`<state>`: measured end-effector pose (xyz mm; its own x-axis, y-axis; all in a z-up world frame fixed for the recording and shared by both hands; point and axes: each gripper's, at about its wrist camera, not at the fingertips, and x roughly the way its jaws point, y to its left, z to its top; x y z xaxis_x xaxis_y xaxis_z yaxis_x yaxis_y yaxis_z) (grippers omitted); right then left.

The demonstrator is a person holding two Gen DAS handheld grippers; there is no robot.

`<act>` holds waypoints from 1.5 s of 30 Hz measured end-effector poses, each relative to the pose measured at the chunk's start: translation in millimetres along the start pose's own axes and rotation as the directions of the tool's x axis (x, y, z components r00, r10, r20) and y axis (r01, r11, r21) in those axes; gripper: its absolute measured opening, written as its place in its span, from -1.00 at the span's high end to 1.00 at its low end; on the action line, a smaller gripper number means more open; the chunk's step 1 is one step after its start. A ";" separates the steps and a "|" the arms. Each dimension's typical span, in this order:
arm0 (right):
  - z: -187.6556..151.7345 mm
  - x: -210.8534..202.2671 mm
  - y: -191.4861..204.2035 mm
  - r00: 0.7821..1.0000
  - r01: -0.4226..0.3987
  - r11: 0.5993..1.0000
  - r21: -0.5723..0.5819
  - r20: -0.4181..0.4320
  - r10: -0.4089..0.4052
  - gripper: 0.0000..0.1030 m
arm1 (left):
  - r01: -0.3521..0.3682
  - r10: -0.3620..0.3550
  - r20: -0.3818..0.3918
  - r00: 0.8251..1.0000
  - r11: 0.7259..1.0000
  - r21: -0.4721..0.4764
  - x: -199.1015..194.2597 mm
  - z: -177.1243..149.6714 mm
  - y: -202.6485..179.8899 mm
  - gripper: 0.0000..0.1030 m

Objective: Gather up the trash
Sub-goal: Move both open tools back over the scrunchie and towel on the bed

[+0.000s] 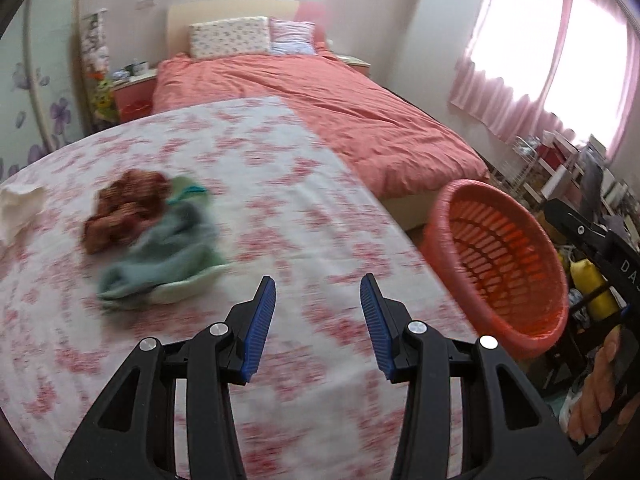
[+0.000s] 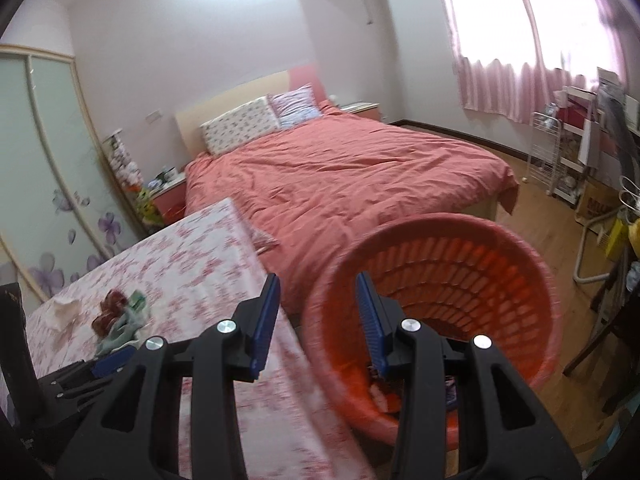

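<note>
Round slatted plastic basket (image 2: 460,280) beside floral cloth-covered table (image 2: 192,272).

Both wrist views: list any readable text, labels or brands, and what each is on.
"DA": white letters on the right gripper, the black body at the edge of the left wrist view; the rest is cut off.
"MU": dark print on a cardboard box on the floor, right wrist view; cut off by what stands in front.
Nothing else is legible; the packets on the table are blurred.

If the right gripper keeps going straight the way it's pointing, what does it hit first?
Probably the orange basket: the open right gripper aims at its near-left rim, beside the table edge. Depth is unclear.
</note>
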<state>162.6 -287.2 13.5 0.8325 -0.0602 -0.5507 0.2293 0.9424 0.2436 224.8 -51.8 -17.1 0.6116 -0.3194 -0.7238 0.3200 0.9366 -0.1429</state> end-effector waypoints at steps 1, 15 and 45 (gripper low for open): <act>-1.8 1.1 9.0 1.000 -0.011 1.000 -0.015 -0.006 0.011 0.23 | -0.016 0.016 0.005 1.000 1.000 -0.008 -2.7 -1.2 8.4 0.13; -27.3 20.6 90.5 0.992 -0.094 0.984 -0.152 -0.093 0.081 0.23 | -0.129 0.128 -0.014 0.992 0.976 -0.174 -2.2 0.0 119.3 0.14; -43.1 45.7 158.3 0.970 -0.203 0.953 -0.224 -0.178 0.165 0.23 | -0.395 0.448 0.035 0.893 0.820 -0.414 -58.5 8.5 278.5 -0.11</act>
<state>215.2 -126.6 -7.5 0.7558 0.1552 -0.6361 -0.0635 0.9843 0.1647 284.3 226.5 -8.8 0.7150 0.1293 -0.6871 -0.2790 0.9539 -0.1108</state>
